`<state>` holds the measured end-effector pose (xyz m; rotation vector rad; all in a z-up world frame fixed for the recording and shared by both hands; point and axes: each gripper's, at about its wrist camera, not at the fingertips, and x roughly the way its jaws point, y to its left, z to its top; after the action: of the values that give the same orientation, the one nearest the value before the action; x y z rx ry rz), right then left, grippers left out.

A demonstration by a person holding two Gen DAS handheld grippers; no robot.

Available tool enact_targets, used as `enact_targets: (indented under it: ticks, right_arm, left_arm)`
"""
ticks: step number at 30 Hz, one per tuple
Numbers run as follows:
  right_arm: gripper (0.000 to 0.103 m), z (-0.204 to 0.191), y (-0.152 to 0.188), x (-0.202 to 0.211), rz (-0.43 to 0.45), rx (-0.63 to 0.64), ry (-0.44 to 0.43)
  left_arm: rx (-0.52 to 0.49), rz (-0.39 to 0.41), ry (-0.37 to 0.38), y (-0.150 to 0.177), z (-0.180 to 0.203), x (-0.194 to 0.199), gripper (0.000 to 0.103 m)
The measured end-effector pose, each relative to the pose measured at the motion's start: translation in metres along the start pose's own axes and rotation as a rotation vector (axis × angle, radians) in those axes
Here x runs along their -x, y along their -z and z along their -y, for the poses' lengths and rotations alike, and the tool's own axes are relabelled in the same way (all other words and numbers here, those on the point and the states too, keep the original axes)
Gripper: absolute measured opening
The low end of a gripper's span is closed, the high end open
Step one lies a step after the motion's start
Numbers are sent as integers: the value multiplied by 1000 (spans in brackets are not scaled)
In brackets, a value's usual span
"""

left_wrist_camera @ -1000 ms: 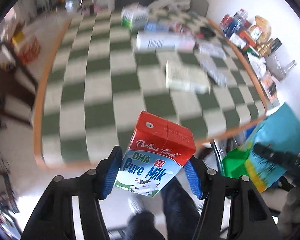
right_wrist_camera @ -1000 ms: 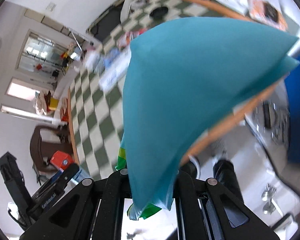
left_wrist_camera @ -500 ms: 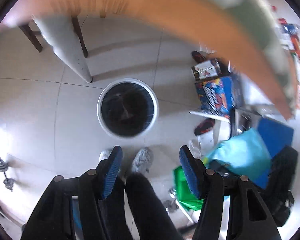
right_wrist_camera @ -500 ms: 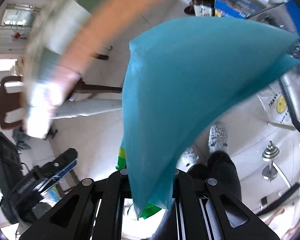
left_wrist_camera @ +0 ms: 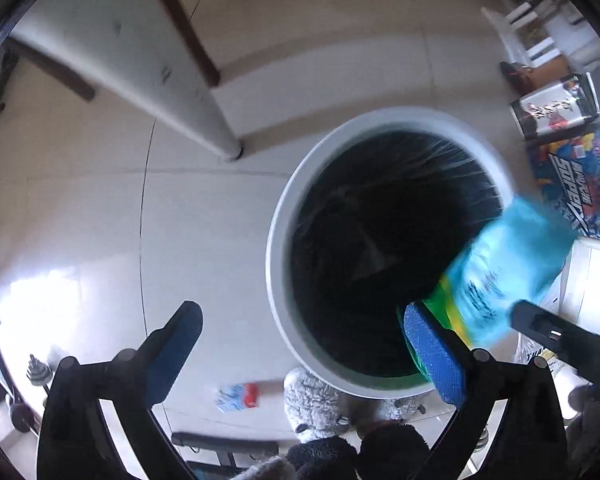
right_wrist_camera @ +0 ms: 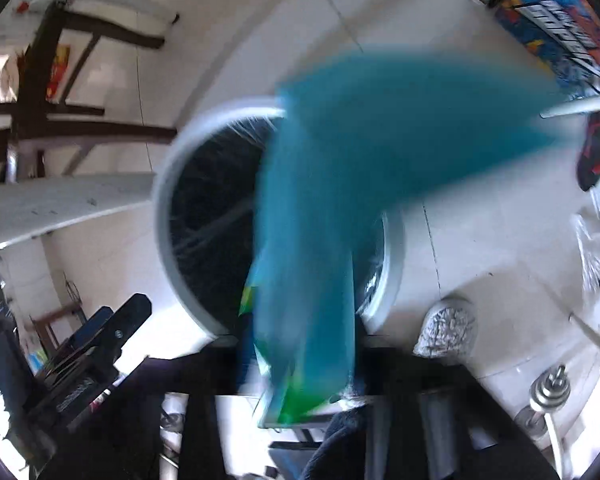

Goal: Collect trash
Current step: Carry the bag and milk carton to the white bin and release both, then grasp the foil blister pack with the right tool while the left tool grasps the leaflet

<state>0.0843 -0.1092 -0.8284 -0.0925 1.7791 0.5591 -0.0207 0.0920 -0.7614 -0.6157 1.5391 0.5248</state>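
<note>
The teal bag (right_wrist_camera: 332, 200), blurred, stands up between the right gripper (right_wrist_camera: 300, 364) fingers; whether they clamp it I cannot tell through the blur. In the left view the bag (left_wrist_camera: 504, 272) hangs over the near right rim of the white bin (left_wrist_camera: 284, 216). The left gripper (left_wrist_camera: 300, 356) is spread wide with nothing between its blue pads (left_wrist_camera: 436, 352). Beyond it, the bin's black liner (left_wrist_camera: 380, 216) gapes. Farther left stands a white table leg (left_wrist_camera: 140, 56).
</note>
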Motion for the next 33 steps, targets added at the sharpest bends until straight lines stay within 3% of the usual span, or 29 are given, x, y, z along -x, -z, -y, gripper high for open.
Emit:
enact_targets:
  ticks: [1,2,7,10,15,22,33]
  right_arm:
    - [92,3,-1,-4,-1,18,10]
    - [96,3,-3,-4,3,35,22]
    - [102,-11,18,5,33,132,150]
    - [103,-32,3,33,50,161,230]
    - [103,-54,28,81,90,200,312]
    - [103,-94,72,188,140,234,322]
    - [102,-151,148,373,233,222,246]
  left_arm:
    - [2,3,-1,2,-8,2,103]
    - [-1,6,-8,5,-10,5,103]
    - [-23,-1,-27,19,-12,33,103]
    - [-36,1,-33,32,-10,58,103]
    - [-42,-8,-35,57,-10,122,103]
    - [-41,6,-7,86,0,221,103]
    - [-74,144,-12,116,4,387,103]
